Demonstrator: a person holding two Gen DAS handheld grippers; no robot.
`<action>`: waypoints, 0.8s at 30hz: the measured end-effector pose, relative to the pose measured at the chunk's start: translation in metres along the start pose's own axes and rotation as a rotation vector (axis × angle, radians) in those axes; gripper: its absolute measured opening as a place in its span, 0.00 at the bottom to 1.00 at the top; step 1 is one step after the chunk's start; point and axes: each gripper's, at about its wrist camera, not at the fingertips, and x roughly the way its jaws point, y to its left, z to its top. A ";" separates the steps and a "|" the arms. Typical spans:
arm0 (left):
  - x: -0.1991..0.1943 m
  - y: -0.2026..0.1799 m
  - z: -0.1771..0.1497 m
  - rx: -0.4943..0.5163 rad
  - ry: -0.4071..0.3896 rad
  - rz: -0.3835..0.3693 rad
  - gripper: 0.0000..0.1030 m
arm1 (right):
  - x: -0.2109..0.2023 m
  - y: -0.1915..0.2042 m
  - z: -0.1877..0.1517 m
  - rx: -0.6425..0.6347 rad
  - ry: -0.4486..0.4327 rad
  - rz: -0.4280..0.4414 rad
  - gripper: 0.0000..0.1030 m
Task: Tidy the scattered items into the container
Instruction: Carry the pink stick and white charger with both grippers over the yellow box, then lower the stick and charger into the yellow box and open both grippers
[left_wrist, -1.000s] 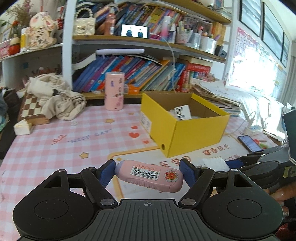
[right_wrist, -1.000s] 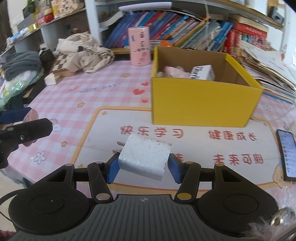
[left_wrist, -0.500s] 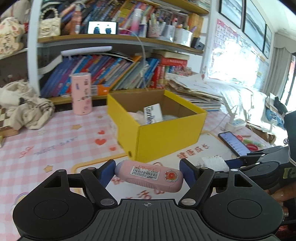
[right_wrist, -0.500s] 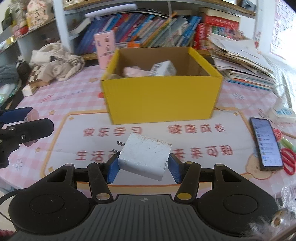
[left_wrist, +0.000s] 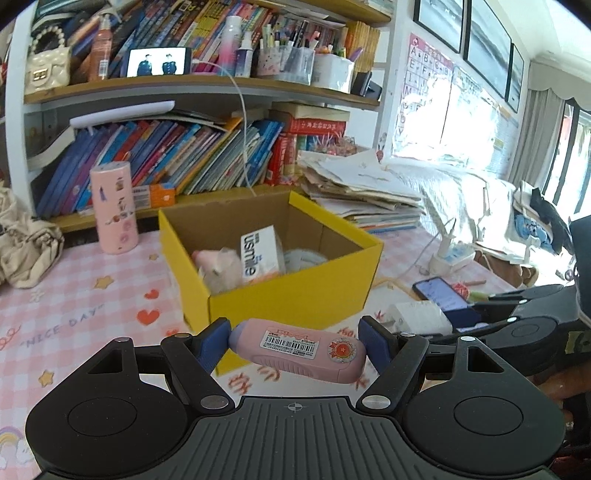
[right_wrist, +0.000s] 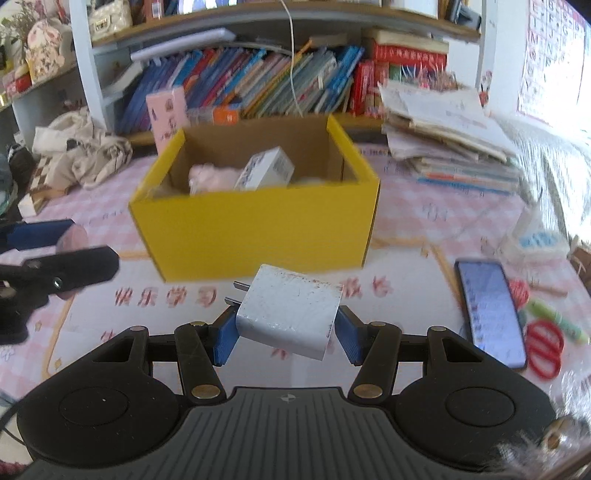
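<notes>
A yellow cardboard box (left_wrist: 295, 291) stands open on the pink checked table; it also shows in the right wrist view (right_wrist: 255, 236). Inside lie a white "usmile" carton (left_wrist: 258, 254), a pink fluffy item (left_wrist: 218, 266) and something white. My left gripper (left_wrist: 295, 343) is shut on a pink oblong case (left_wrist: 299, 350) with a barcode label, held in the air just before the box's near corner. My right gripper (right_wrist: 286, 332) is shut on a white wall charger (right_wrist: 288, 317) with its prongs pointing left, held in front of the box.
A pink tumbler (left_wrist: 114, 208) stands behind the box on the left. A phone (right_wrist: 489, 308), red rings (right_wrist: 545, 349) and a green pen (right_wrist: 554, 317) lie at right. Crumpled cloth (right_wrist: 85, 155) lies far left. A paper stack (right_wrist: 443, 140) and bookshelves line the back.
Both grippers have moved up and toward the box with their items still held. The box now looks larger and its inside shows more. My left gripper has swung right.
</notes>
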 end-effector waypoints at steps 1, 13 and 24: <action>0.003 -0.002 0.004 -0.001 -0.006 0.003 0.74 | 0.000 -0.003 0.005 -0.009 -0.013 0.008 0.52; 0.041 -0.011 0.055 -0.010 -0.090 0.091 0.74 | 0.027 -0.030 0.073 -0.148 -0.153 0.099 0.52; 0.094 0.009 0.077 -0.048 -0.042 0.189 0.74 | 0.098 -0.035 0.121 -0.267 -0.144 0.159 0.52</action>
